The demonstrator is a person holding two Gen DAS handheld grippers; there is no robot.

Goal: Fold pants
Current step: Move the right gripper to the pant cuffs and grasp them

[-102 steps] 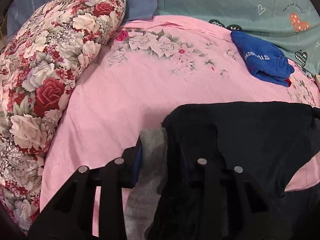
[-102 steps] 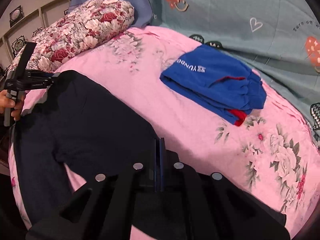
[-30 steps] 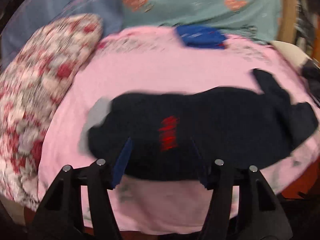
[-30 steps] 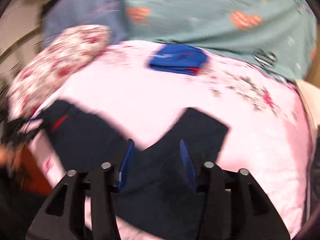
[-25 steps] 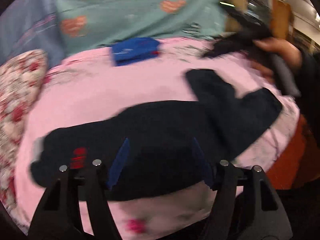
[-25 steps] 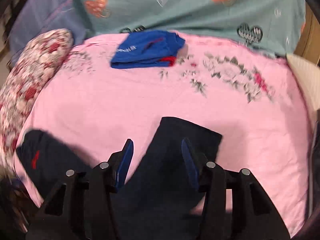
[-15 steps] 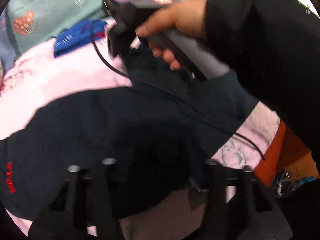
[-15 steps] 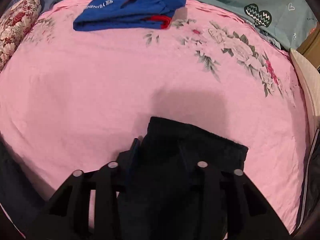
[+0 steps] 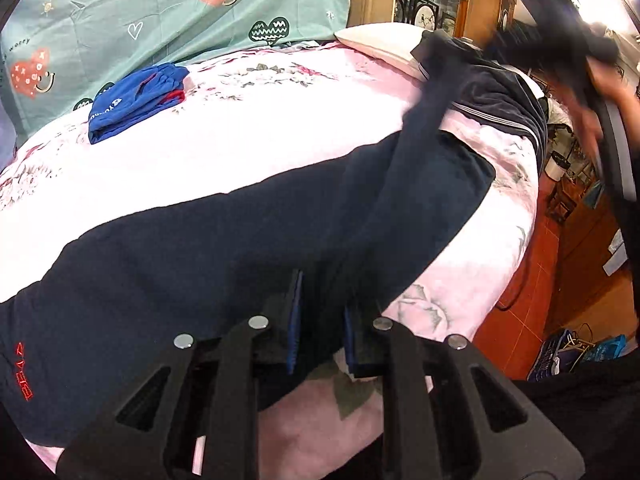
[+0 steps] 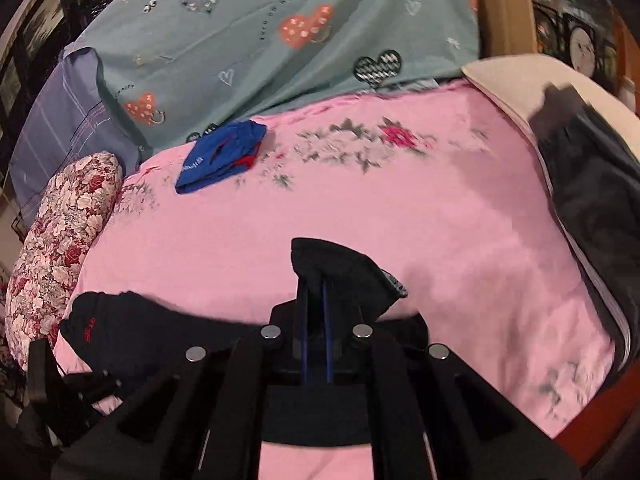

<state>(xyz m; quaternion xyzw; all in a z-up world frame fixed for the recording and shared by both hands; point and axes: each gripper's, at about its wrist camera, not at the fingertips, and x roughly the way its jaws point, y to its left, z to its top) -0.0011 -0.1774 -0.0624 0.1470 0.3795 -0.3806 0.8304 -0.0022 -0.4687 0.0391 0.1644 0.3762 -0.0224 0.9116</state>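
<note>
"Turn off worry" reads on the teal sheet (image 9: 168,12); both grippers, left (image 9: 320,332) and right (image 10: 314,336), pinch the navy pants (image 9: 224,248) near the bed (image 9: 256,132) edge

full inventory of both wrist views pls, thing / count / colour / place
Dark navy pants with red lettering: 1, navy, spread across the near edge of the bed, one end lifted.
Folded blue garment with red trim: 1, blue, far side of the bed.
Pink floral bedsheet: 1, pink, covers the bed.
Teal heart-print cloth: 1, teal, behind the bed.
Red rose-print quilt roll: 1, red and white, at the bed's left end.
Cream pillow: 1, cream, at the bed's right end.
Dark striped garment: 1, dark, on the cream pillow.
Left gripper: 1, black, closed on the pants' near edge.
Right gripper: 1, black, pinching a lifted pants end.
</note>
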